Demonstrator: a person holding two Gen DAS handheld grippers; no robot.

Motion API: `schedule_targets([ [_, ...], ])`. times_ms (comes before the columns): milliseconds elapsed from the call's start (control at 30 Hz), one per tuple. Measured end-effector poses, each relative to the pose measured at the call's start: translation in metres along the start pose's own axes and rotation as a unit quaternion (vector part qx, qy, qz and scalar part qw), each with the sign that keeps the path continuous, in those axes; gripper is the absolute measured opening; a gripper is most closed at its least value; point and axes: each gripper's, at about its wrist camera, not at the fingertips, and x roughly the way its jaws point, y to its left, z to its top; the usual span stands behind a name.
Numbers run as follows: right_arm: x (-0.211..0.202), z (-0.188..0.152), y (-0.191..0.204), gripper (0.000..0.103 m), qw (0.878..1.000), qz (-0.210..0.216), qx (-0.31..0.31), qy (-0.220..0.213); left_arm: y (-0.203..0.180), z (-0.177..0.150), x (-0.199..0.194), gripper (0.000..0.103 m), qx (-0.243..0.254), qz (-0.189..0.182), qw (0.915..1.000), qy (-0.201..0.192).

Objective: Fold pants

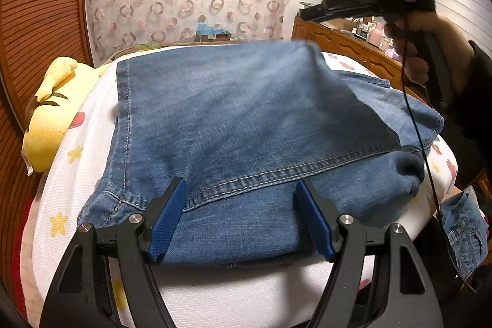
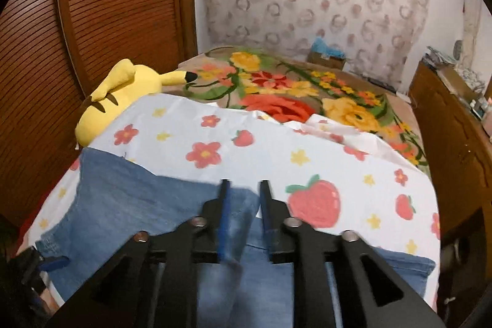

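A yellow plush (image 1: 50,112) lies at the bed's left edge. The jeans (image 1: 246,119) sit folded on the strawberry-print sheet (image 2: 246,143). The left gripper (image 1: 241,215) gapes wide over the hem; the right gripper (image 2: 243,199), slightly parted, holds nothing. Unpinned, that top layer might slide open.

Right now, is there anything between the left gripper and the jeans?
Nothing visible. The open left gripper already sits at the near edge of the jeans, one finger on each side of the denim. The yellow plush toy lies off to the left on the bed.
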Motion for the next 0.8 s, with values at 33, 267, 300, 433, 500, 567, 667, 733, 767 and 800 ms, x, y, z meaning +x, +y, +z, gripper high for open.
schedule_targets([
  [33,-0.004,-0.003,-0.003,0.029,1.0,0.004,0.001,-0.002,0.001,0.0,0.0,0.074,-0.002,0.0,1.0,0.0],
  [267,-0.056,-0.037,-0.021,0.031,0.999,0.022,-0.009,-0.021,0.002,0.002,-0.006,0.074,-0.008,0.005,0.9999,-0.005],
  [300,-0.063,-0.041,-0.024,0.031,0.999,0.025,-0.012,-0.023,0.001,0.003,-0.008,0.074,-0.009,0.006,0.9999,-0.007],
  [433,-0.1,-0.076,-0.038,0.031,0.999,0.032,-0.016,-0.027,-0.004,0.007,-0.014,0.074,-0.009,0.001,0.9998,-0.017],
  [500,-0.109,-0.09,-0.046,0.031,0.999,0.031,-0.011,-0.025,-0.01,0.012,-0.015,0.074,-0.005,-0.003,0.9998,-0.02],
  [567,-0.116,-0.104,-0.054,0.031,0.999,0.024,-0.003,-0.022,-0.015,0.015,-0.013,0.074,-0.003,-0.007,0.9997,-0.022],
  [667,-0.125,-0.125,-0.067,0.031,1.0,0.013,0.012,-0.018,-0.026,0.02,-0.011,0.081,-0.001,-0.024,0.9995,-0.023],
  [733,-0.128,-0.14,-0.075,0.031,1.0,0.005,0.019,-0.014,-0.033,0.023,-0.006,0.082,0.004,-0.031,0.9994,-0.015],
  [767,-0.129,-0.146,-0.078,0.031,1.0,0.002,0.024,-0.01,-0.036,0.025,-0.004,0.083,0.007,-0.031,0.9994,-0.012],
  [800,-0.129,-0.152,-0.083,0.031,0.999,0.001,0.032,-0.006,-0.04,0.026,-0.001,0.084,0.01,-0.031,0.9994,-0.01],
])
